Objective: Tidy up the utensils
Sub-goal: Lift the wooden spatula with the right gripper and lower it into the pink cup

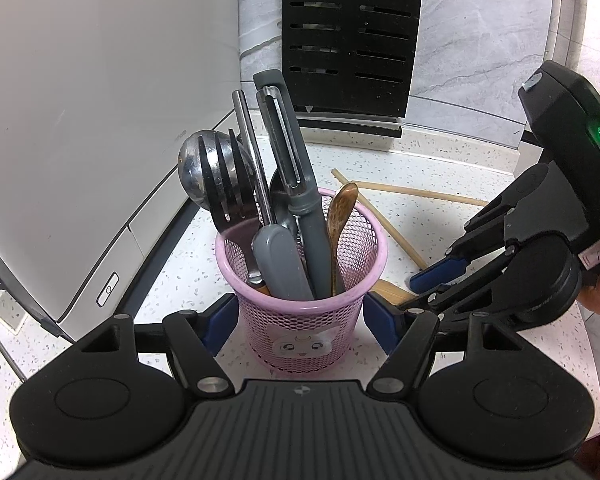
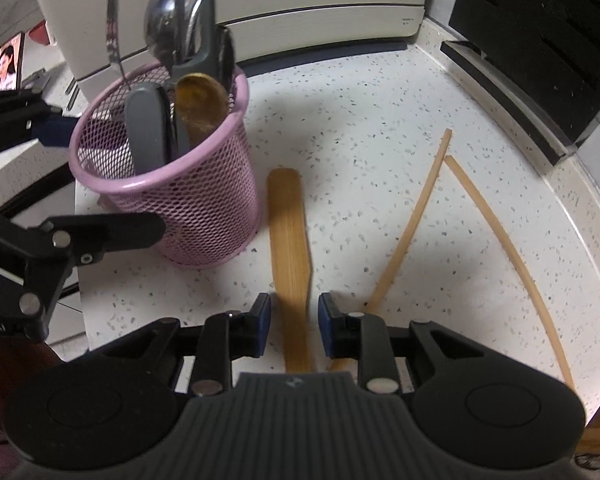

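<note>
A: How many loose on the tabletop [image 2: 360, 120]?
B: Two chopsticks [image 2: 410, 224], one wooden spatula [image 2: 290, 232] (handle hidden) between the right gripper's [image 2: 294, 330] parted, non-touching pads.
A: Left gripper [image 1: 300, 320]?
B: Clamps the pink mesh holder [image 1: 300, 320].

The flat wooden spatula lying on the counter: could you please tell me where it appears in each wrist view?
Left wrist view: only the flat wooden spatula's end shows, lower right of centre, beside the basket, behind a blue finger pad.
Right wrist view: the spatula runs from centre down between the right gripper's open jaws.
Shared landmark: the pink mesh basket.
</note>
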A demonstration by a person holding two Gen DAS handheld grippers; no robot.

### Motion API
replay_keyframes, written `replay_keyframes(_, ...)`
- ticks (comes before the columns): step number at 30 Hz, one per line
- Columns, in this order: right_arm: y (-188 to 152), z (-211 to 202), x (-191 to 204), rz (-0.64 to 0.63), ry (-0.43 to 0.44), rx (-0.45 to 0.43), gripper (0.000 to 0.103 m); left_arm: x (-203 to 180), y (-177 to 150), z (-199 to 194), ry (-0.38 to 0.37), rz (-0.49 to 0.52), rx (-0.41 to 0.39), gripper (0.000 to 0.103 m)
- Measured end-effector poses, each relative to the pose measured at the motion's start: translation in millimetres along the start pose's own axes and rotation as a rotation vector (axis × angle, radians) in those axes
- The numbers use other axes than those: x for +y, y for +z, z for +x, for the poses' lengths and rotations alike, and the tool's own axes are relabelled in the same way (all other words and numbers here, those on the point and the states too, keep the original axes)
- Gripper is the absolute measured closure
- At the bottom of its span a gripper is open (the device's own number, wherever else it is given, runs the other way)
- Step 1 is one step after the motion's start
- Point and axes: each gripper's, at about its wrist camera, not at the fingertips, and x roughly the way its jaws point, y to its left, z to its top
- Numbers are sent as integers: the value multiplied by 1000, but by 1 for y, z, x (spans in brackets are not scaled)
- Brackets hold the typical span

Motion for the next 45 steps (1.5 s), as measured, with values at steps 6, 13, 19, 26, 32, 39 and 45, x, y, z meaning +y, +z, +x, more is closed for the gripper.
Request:
replay_keyframes(6, -3, -2, -1, 0, -4, -12, 92, 0, 0, 0, 0, 1, 0, 20)
replay_keyframes(13, -2, -21, -18, 84, 10, -78, 92, 0, 0, 0, 1, 1, 1, 20)
replay_keyframes(19, 0, -45, -27, 154, 36, -159, 93, 0, 1, 0, -2, 0, 1, 20)
replay_keyframes(26, 1, -89, -29, 190, 95, -328, 92, 0, 0, 1, 1, 3, 3, 20)
replay_keyframes(32, 4, -112, -20, 184, 170, -435, 92, 1, 0, 2, -3, 2, 5, 22)
replay_keyframes(39, 12, -122, -9, 178, 204, -541, 92, 0, 1, 3, -3, 4, 7, 22)
replay_keyframes(45, 24, -106, 2, 157, 215, -522, 92, 0, 1, 3, -2, 3, 6, 23)
